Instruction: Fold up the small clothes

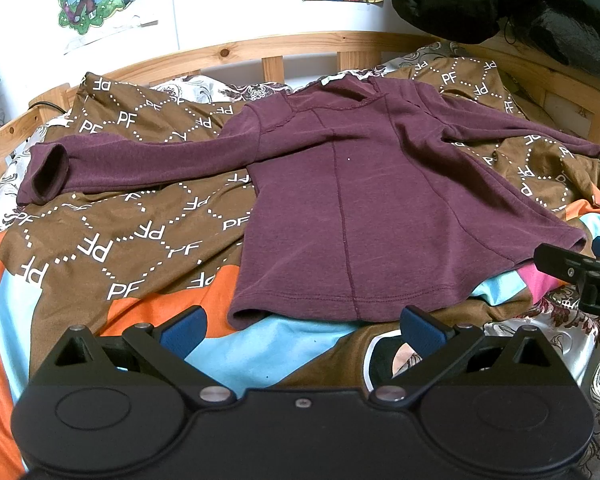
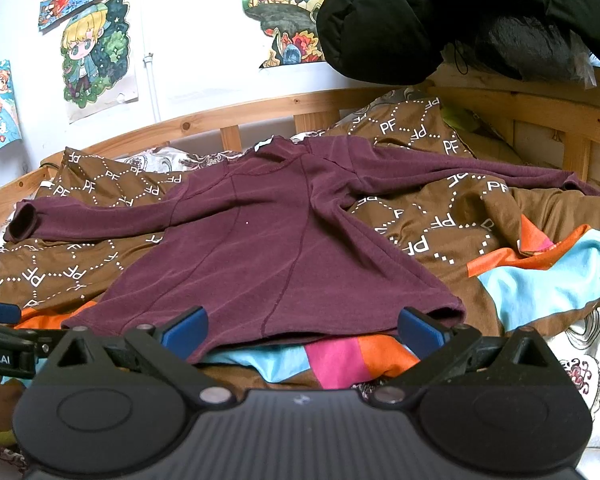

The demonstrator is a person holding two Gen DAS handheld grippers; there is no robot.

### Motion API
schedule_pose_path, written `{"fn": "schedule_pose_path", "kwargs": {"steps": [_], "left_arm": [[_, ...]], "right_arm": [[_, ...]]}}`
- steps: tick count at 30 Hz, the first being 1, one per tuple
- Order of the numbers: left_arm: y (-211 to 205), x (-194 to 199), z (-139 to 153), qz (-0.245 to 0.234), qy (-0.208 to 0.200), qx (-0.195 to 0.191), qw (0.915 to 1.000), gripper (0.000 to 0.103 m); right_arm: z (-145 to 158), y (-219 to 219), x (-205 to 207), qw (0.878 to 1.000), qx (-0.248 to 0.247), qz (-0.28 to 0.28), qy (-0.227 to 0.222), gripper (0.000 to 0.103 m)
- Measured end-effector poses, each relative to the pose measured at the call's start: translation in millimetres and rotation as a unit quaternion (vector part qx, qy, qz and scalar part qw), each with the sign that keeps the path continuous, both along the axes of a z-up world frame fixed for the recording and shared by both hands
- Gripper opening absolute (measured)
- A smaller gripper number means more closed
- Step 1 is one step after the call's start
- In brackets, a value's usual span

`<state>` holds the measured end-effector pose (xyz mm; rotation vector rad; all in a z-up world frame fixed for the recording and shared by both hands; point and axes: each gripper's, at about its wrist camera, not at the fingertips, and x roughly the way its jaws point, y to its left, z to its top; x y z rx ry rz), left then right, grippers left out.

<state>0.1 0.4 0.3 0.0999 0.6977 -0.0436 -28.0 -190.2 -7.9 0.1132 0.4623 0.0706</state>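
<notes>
Your left hand-held gripper (image 1: 302,330) stands with its blue pads (image 1: 184,330) wide apart, clamped on nothing, just short of the near hem of the shirt (image 1: 348,200). The hem's left corner lies between the two pads but touches neither.

Your right hand-held gripper (image 2: 302,330) is likewise spread, holding nothing. Its left pad (image 2: 186,330) sits against the hem; whether it actually touches the cloth cannot be told. Its right pad sits just beside the hem's right corner. In the left wrist view the right gripper shows at the far right edge, near that same corner.

The shirt is dark maroon with long sleeves and lies spread flat on the bed, collar toward the wall, hem toward you. The left sleeve (image 1: 140,160) runs straight out, cuff open. The right sleeve (image 2: 460,172) stretches toward the wooden bed frame (image 2: 260,114).

Under the shirt lies a brown blanket (image 1: 120,236) with white lettering and orange, blue and pink patches. Drawings (image 2: 94,56) hang on the wall. A black padded jacket (image 2: 440,16) hangs at upper right.
</notes>
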Motion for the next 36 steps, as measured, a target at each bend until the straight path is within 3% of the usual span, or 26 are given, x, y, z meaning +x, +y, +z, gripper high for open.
{"fn": "schedule_pose_path", "kwargs": {"steps": [28,36], "left_arm": [[0,6,-4,0.005,0.016,0.008,0.9998,0.102],[1,31,5,0.044,0.037,0.029,0.9979,0.102]], "right_arm": [[-2,1,2,1.000,0.006,0.000,0.011,0.103],[4,-4,16,0.997,-0.009,-0.056,0.044,0.103]]}}
